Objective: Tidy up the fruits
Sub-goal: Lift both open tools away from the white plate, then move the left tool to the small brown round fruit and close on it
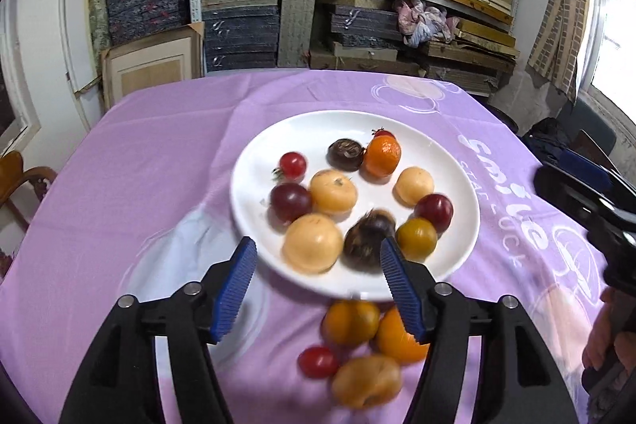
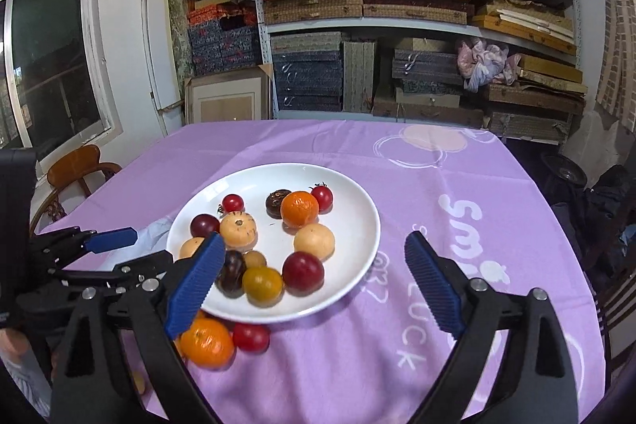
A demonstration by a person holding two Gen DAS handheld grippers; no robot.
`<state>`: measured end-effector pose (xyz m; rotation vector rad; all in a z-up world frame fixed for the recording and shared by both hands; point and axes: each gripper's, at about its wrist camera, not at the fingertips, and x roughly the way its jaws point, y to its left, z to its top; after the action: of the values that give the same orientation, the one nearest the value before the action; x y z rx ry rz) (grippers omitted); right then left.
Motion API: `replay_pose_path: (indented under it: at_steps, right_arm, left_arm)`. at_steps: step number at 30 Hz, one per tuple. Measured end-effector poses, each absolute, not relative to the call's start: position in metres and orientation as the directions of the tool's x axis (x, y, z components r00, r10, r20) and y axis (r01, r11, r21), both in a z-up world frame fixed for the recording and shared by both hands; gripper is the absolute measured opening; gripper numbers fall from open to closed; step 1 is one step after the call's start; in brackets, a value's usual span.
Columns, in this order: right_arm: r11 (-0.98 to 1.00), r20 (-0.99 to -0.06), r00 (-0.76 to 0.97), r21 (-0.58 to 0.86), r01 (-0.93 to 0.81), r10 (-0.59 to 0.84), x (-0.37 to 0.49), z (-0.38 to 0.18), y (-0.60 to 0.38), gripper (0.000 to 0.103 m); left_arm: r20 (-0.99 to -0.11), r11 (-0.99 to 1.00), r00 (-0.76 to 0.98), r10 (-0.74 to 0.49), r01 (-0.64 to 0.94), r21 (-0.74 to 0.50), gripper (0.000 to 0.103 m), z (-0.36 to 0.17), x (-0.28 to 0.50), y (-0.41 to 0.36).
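- Table (image 2: 397, 153): covered with a lilac cloth bearing white lettering; shelves (image 2: 417, 22) stacked with flat boxes stand behind it.
- Plate (image 2: 357, 221): white, round, near the middle of the cloth; it holds most of the fruit.
- Fruit on the plate: an orange (image 2: 299, 208) at the far side, touching a dark brown fruit (image 2: 277, 203) on its left and a small red tomato (image 2: 321, 196) behind it; a second tomato (image 2: 232, 202) toward the left rim; pale peach-coloured fruits (image 2: 314, 241) in the middle; dark red plums (image 2: 303, 271) and a yellow-green fruit (image 2: 262, 285) along the near side.
- Fruit off the plate: a cluster lies on the cloth just beside the near rim, made up of a second orange (image 1: 397, 338), a yellow-orange fruit (image 1: 351, 320), a red tomato (image 1: 317, 361) and a tan fruit (image 1: 365, 380). They appear blurred in the left wrist view.
- Left gripper (image 1: 316, 261): jaws spread apart, nothing between the pads. Its fingertips hover over the near rim, above the loose cluster. The blue pads (image 1: 238, 273) touch no fruit.
- Right gripper (image 2: 314, 267): jaws spread wide and empty. Its left finger overlaps the near-left part of the plate in view; its right finger lies over bare cloth to the right of the plate.
- Relation of the grippers: they sit side by side at the near edge of the table, the left gripper visible at the left edge of the right wrist view.
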<state>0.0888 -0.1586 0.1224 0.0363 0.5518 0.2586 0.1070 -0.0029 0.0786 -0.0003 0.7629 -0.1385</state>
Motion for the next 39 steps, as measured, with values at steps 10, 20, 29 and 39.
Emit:
replay_pose_path:
  at_steps: [10,20,29,39]
  right_arm:
    - [0.969,-0.454,0.856,0.129,-0.212,0.248,-0.001,0.088,-0.160,0.099]
    - [0.978,-0.472,0.857,0.132,-0.163,0.206,0.007,0.077,-0.174,0.099]
    - [0.976,-0.505,0.837,0.150,-0.154,0.210,0.016,0.069,-0.176,0.099]
    - [0.977,-0.525,0.825,0.155,-0.148,0.209,0.020,0.065,-0.176,0.099]
  left_arm:
    - [-0.691,0.997,0.720,-0.068,0.034,-0.062,0.075,0.065,0.016,0.026]
    - [-0.682,0.998,0.730,-0.038,0.061,0.010,0.076,0.048,0.003,0.004]
    - [-0.697,0.999,0.716,-0.028,0.044,0.005,0.076,0.036,0.005,0.008]
    - [-0.713,0.999,0.701,-0.031,0.051,0.008,0.076,0.028,0.006,0.005]
